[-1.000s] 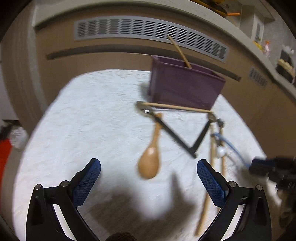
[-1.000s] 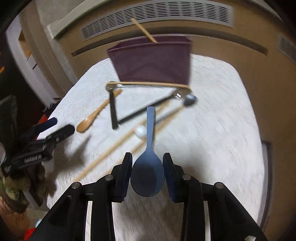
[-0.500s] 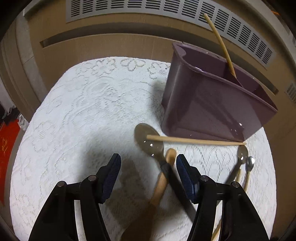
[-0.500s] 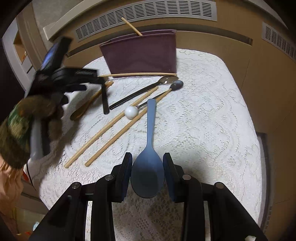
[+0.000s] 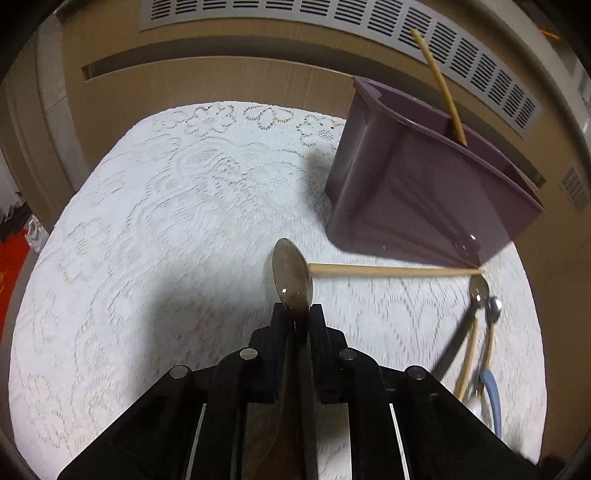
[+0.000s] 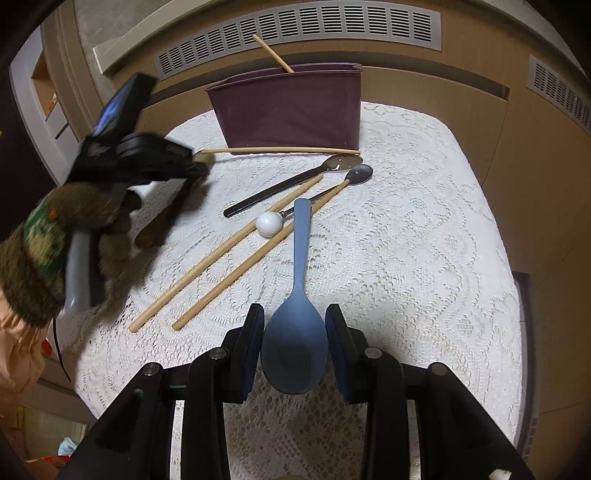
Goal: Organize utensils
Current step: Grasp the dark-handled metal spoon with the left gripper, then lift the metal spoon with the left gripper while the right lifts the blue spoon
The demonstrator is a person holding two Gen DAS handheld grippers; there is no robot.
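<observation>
My left gripper (image 5: 295, 314) is shut on the neck of a metal spoon (image 5: 291, 275) with a black handle; its bowl sticks out ahead. A thin chopstick (image 5: 391, 271) lies across the cloth in front of the purple utensil box (image 5: 424, 199), which holds one chopstick (image 5: 439, 85). My right gripper (image 6: 294, 332) is shut on the bowl of a blue plastic spoon (image 6: 295, 347), handle pointing forward. The left gripper also shows in the right wrist view (image 6: 195, 168), left of the purple box (image 6: 291, 107).
On the lace tablecloth (image 6: 424, 240) lie two long wooden chopsticks (image 6: 221, 251), a black-handled metal spoon (image 6: 288, 184), a small spoon with a white ball end (image 6: 269, 223) and a wooden spoon (image 6: 155, 229) under the left gripper. A vented cabinet (image 6: 295, 22) stands behind.
My left gripper has closed from open onto the black-handled metal spoon. My right gripper still holds the blue spoon in about the same place.
</observation>
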